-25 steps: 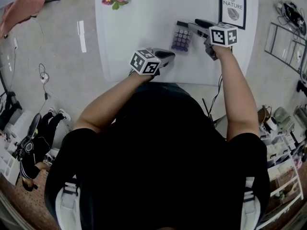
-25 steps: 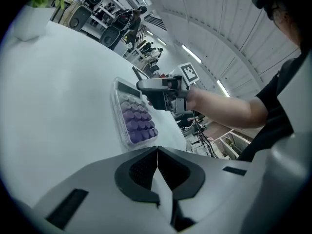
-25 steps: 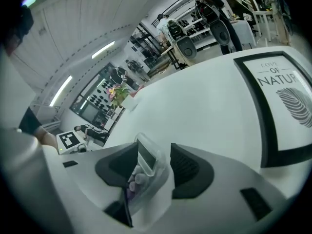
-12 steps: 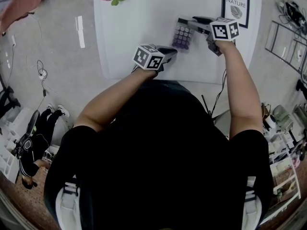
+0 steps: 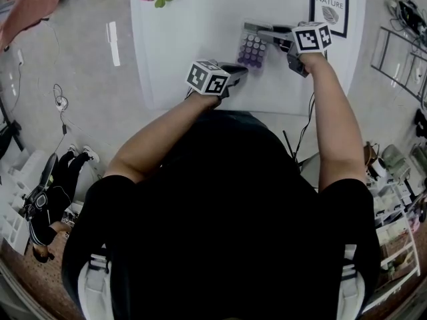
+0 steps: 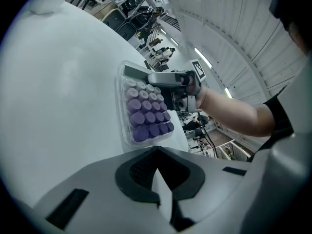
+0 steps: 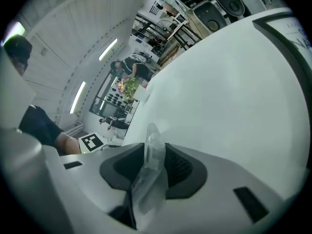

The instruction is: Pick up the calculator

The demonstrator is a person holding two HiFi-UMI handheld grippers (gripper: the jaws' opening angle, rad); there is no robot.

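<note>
The calculator (image 5: 253, 48) (purple keys, clear casing) lies flat on the white table (image 5: 187, 39), and my right gripper (image 5: 259, 31) reaches across its far end. The jaws are closing there, with the clear edge between my pads and touching both. My left gripper (image 5: 239, 70) is just beside the calculator's near end, not touching it, its jaws together on nothing.

A lab-like workroom: cluttered shelving racks (image 5: 395, 242), loose floor cables (image 5: 61, 104) (office chairs (image 7: 217, 11) beyond the table (image 5: 193, 39)).
</note>
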